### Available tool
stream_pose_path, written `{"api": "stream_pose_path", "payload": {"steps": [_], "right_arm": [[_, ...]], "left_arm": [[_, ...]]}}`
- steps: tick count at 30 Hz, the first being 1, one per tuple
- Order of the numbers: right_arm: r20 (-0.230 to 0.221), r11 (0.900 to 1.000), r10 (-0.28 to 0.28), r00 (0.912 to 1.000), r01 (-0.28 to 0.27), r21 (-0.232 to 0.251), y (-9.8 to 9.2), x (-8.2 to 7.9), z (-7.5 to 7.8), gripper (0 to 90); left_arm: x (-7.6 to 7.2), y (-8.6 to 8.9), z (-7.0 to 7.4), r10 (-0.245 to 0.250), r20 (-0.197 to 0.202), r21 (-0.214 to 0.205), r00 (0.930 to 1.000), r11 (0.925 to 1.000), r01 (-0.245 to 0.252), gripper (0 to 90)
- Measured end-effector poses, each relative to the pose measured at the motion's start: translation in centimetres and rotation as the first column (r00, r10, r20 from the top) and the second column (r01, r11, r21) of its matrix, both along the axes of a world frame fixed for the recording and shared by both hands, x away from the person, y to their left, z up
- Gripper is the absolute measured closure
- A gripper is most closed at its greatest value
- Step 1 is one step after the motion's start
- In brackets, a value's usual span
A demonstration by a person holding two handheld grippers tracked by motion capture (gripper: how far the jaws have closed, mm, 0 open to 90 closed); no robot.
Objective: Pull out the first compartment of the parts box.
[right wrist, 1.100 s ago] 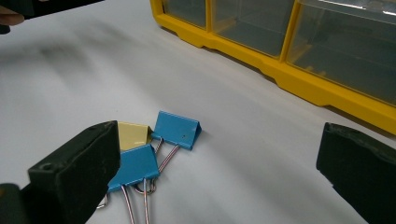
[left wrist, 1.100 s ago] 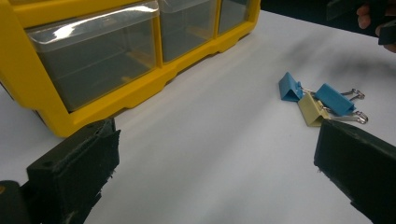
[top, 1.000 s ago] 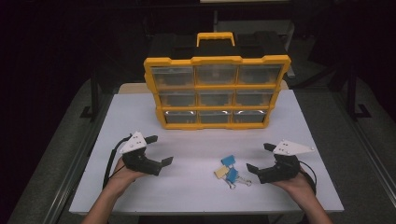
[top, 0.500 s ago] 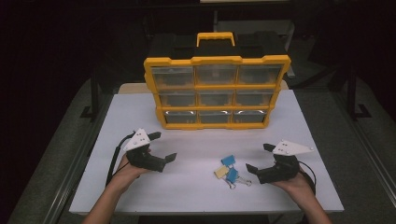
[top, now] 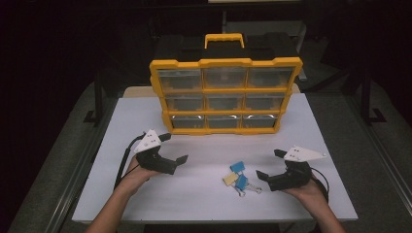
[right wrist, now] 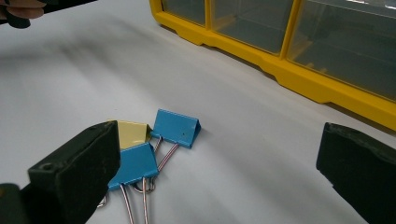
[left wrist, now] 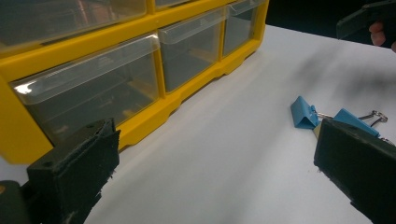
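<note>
Left gripper [top: 175, 148] shifted toward clips [top: 236, 175] (jaws apart, empty); right gripper [top: 270, 163] released, unmoved beside them. Pickup approach likely starting.

Three binder clips [top: 236, 177], two blue and one yellow, one nine-drawer organizer [top: 226, 95], two hand-held grippers.

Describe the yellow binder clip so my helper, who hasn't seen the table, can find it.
In front of the yellow drawer organizer, on the white table, lies a small cluster of binder clips. The yellow binder clip is its left-most piece, touching two blue ones; it alone is yellow.
</note>
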State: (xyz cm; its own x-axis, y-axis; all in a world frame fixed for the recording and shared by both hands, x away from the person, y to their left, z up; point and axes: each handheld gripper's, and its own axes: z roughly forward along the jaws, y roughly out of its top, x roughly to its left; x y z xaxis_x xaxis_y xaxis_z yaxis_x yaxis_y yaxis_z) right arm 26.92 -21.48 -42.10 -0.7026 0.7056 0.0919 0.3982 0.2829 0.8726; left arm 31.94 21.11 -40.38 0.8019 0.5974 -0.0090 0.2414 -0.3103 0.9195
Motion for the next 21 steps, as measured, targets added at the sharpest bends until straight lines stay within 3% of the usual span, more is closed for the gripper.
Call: {"api": "stream_pose_path", "payload": {"steps": [21], "right_arm": [[-0.001, 1.0000, 0.002, 1.0000, -0.002, 0.001, 0.1, 0.1, -0.1, 0.0]], "left_arm": [[1.4, -1.9, -0.1, -0.026, -0.001, -0.012, 0.9997, 0.9996, 0.026, 0.2]]}}
